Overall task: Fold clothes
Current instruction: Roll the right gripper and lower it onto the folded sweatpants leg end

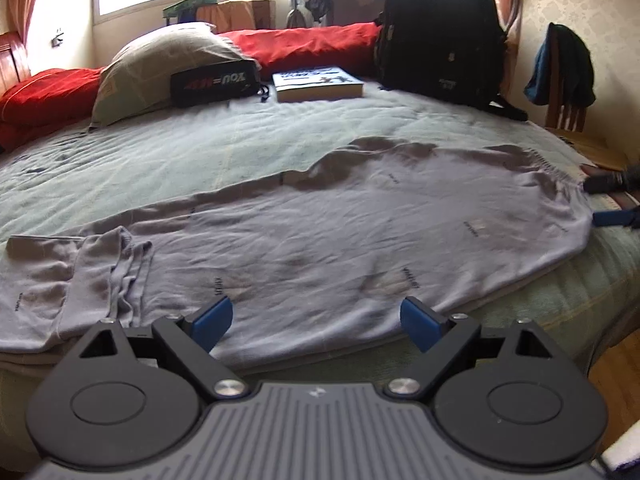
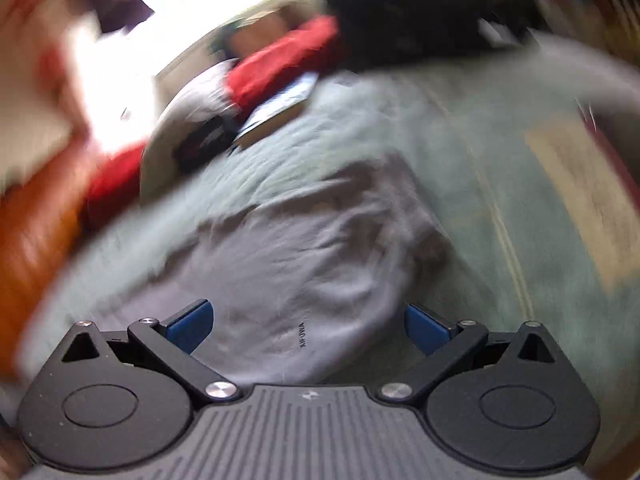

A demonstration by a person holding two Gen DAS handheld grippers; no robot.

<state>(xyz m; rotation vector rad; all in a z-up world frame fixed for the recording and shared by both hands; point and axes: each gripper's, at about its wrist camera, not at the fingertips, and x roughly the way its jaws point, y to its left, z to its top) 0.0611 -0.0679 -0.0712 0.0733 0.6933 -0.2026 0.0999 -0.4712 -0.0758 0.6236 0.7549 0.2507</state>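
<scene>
We see the grey shirt spread flat across the green bedspread, filling the middle of the left wrist view, one sleeve already doubled over at eight o'clock; we judge it is laid out so that the sides can be turned in. Our left gripper hangs over the near hem at six o'clock, jaws spread wide with nothing between them, likely lining up on that edge. Our right gripper is equally wide and empty above the shirt's end. The left view alone shows it sharply: the pillow, book and backpack from eleven to one o'clock. The right view is smeared and tilted, showing only the shirt's end.
</scene>
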